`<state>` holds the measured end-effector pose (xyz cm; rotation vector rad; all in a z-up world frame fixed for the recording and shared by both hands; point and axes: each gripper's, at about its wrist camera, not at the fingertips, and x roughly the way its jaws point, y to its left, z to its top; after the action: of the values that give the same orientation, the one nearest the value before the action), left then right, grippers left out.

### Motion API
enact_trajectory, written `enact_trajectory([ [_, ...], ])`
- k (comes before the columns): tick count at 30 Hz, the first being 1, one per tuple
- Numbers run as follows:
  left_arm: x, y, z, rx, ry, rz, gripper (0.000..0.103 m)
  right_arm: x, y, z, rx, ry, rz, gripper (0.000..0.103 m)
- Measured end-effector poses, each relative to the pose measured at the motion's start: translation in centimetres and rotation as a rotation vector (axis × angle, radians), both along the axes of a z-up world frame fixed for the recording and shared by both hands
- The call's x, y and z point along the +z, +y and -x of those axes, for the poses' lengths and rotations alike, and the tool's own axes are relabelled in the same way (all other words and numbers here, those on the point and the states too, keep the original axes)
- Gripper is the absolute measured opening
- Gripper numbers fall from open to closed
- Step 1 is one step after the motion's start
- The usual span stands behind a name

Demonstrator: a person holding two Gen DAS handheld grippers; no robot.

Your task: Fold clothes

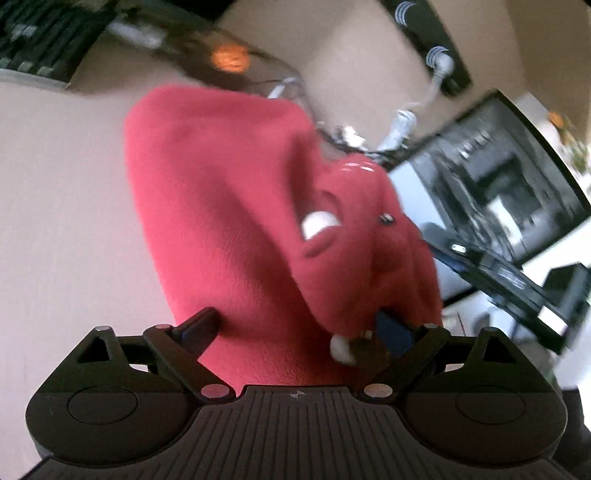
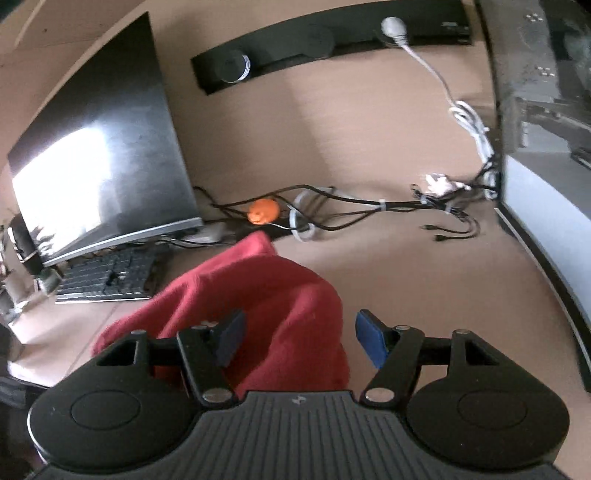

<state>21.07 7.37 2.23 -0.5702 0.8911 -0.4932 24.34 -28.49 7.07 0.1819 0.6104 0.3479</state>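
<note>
A red fleece garment (image 1: pixel 236 206) with white drawstring tips lies on the tan desk and fills the middle of the left wrist view. My left gripper (image 1: pixel 295 332) stands wide open over its near edge, the fabric between and over the fingers. In the right wrist view the same garment (image 2: pixel 266 306) is bunched in front of my right gripper (image 2: pixel 299 339). That gripper is open, its left finger (image 2: pixel 231 341) over the cloth and its blue-padded right finger (image 2: pixel 371 343) just off the garment's right edge.
A monitor (image 2: pixel 103 155) and a keyboard (image 2: pixel 110 277) stand at the left of the right wrist view. A second monitor (image 2: pixel 546 155) is at the right. Cables (image 2: pixel 351 210), an orange ball (image 2: pixel 263 211) and a black bar (image 2: pixel 332 33) lie beyond the garment.
</note>
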Motion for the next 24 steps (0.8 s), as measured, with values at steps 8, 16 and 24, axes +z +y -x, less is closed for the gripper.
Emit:
enact_trajectory([
  [8, 2.6, -1.9, 0.3, -0.015, -0.056, 0.034, 0.097, -3.2, -0.4, -2.2, 0.011, 0.174, -0.237, 0.052],
  [16, 5.0, -1.2, -3.6, 0.038, -0.107, 0.053, 0.073, 2.1, 5.1, -1.7, 0.222, 0.040, -0.182, 0.036],
  [24, 6.2, 3.5, -5.6, 0.252, -0.139, -0.214, 0.081, 0.0, 14.4, -0.3, 0.361, 0.046, 0.038, 0.046],
])
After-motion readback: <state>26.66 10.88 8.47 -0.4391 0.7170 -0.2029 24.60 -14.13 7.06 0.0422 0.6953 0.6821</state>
